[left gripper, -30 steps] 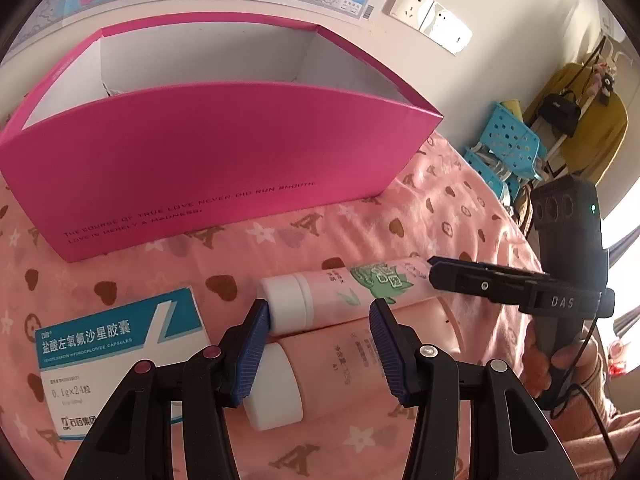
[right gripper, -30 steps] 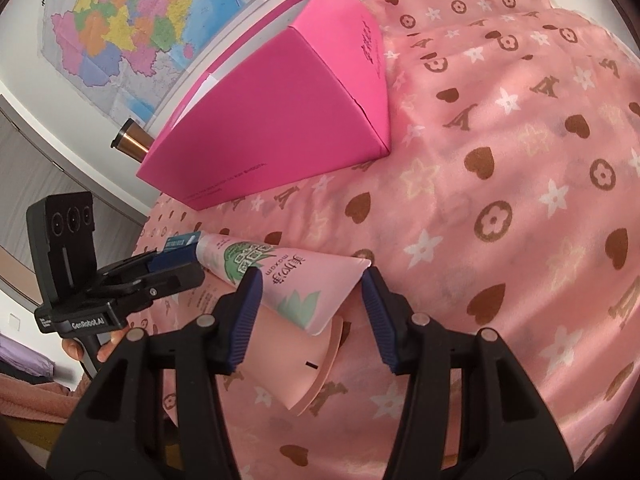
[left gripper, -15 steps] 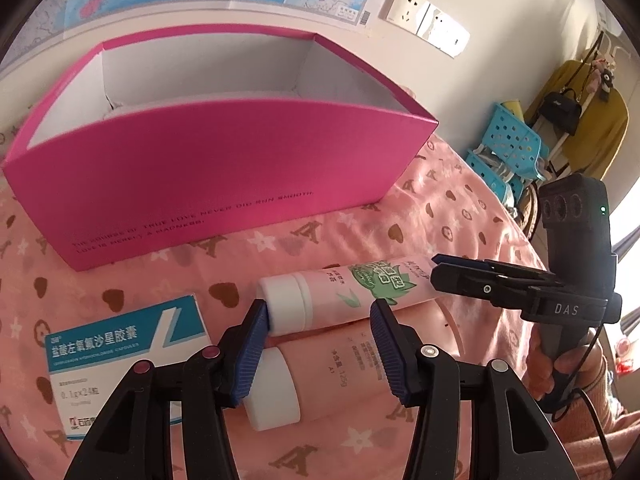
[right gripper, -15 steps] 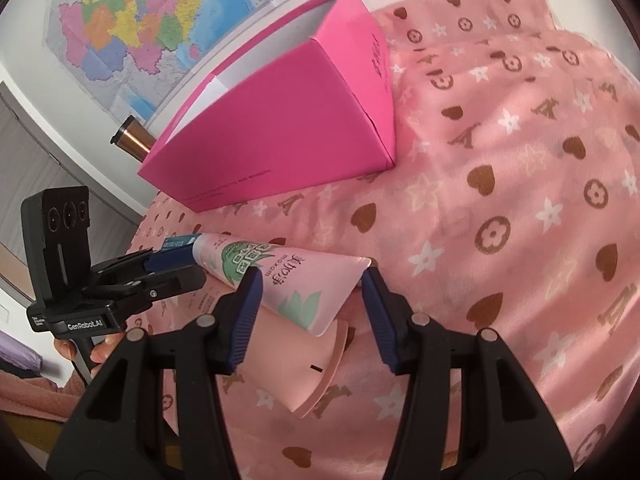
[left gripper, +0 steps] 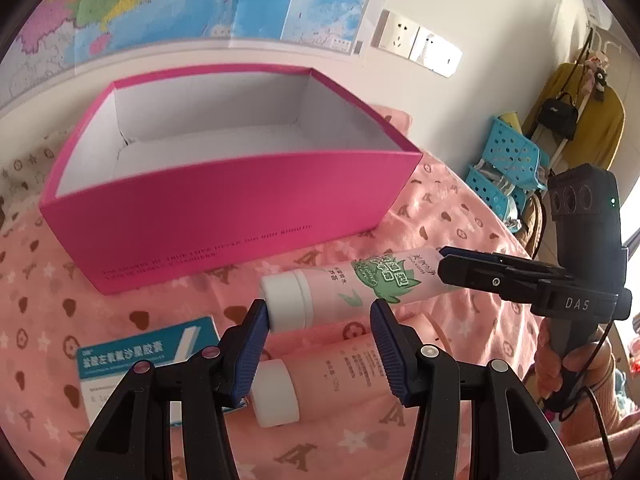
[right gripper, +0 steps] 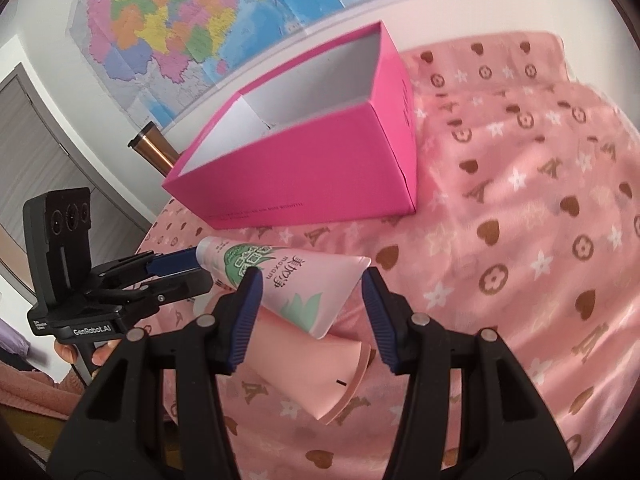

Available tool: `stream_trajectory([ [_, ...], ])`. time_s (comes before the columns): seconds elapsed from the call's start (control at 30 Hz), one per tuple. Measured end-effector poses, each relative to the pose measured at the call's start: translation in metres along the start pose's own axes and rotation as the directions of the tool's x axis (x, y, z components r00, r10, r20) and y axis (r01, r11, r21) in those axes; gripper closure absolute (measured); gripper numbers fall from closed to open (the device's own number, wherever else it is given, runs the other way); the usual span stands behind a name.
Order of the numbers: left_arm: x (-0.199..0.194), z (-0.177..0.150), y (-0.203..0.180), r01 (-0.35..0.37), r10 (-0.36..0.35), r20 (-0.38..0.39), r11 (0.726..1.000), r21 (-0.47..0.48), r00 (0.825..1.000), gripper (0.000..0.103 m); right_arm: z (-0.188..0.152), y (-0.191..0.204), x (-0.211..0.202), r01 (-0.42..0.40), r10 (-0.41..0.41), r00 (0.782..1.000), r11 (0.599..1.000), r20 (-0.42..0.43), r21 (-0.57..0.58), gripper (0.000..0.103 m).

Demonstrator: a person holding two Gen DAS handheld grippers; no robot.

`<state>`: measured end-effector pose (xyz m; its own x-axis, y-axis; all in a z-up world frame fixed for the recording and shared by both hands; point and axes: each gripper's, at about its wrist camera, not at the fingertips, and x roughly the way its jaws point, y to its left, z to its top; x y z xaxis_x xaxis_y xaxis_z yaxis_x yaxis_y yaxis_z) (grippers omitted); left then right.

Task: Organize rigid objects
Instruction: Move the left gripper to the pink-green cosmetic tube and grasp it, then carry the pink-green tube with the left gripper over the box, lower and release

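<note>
A pink tube with a green leaf print and white cap is held off the cloth between both grippers. My left gripper has its jaws around the cap end. My right gripper has its jaws around the flat crimped end. A second, plain pink tube lies on the cloth below it, also seen in the right wrist view. An open, empty magenta box stands behind, also in the right wrist view. A blue and white medicine box lies at the left.
The table is covered by a pink patterned cloth. A map hangs on the wall. Blue baskets and a hanging bag stand at the right. A copper-coloured cylinder stands behind the magenta box.
Both grippers have risen with the leaf-print tube, which now hangs above the plain tube. The inside of the magenta box has come more into view.
</note>
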<state>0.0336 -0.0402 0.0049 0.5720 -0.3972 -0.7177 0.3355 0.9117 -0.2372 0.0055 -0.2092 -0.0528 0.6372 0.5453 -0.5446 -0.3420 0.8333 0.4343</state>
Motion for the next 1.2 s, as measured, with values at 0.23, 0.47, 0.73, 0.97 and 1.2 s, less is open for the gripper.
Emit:
stream_trajectory([
  [0.23, -0.013, 0.006, -0.002, -0.007, 0.007, 0.039, 1.000, 0.002, 0.999, 0.051, 0.010, 0.010, -0.007, -0.001, 0.002, 1.000, 0.999, 0.025, -0.036, 0.049],
  [0.47, -0.024, 0.014, -0.005, -0.011, 0.010, 0.078, 1.000, 0.016, 0.997, 0.051, 0.020, 0.019, -0.013, 0.000, 0.003, 0.999, 0.997, 0.052, -0.071, 0.049],
  [0.73, -0.031, 0.022, -0.008, -0.019, 0.015, 0.115, 0.999, 0.035, 0.993, 0.051, 0.033, 0.025, -0.019, 0.002, 0.006, 0.997, 0.995, 0.081, -0.101, 0.048],
  [0.97, -0.034, 0.030, -0.008, -0.022, 0.017, 0.136, 0.999, 0.040, 0.991, 0.051, 0.045, 0.029, -0.022, -0.002, 0.014, 0.994, 0.993, 0.104, -0.119, 0.048],
  [1.2, -0.034, 0.036, -0.005, -0.031, 0.024, 0.149, 0.999, 0.044, 0.989, 0.051, 0.055, 0.033, -0.023, -0.001, 0.018, 0.992, 0.990, 0.123, -0.138, 0.048],
])
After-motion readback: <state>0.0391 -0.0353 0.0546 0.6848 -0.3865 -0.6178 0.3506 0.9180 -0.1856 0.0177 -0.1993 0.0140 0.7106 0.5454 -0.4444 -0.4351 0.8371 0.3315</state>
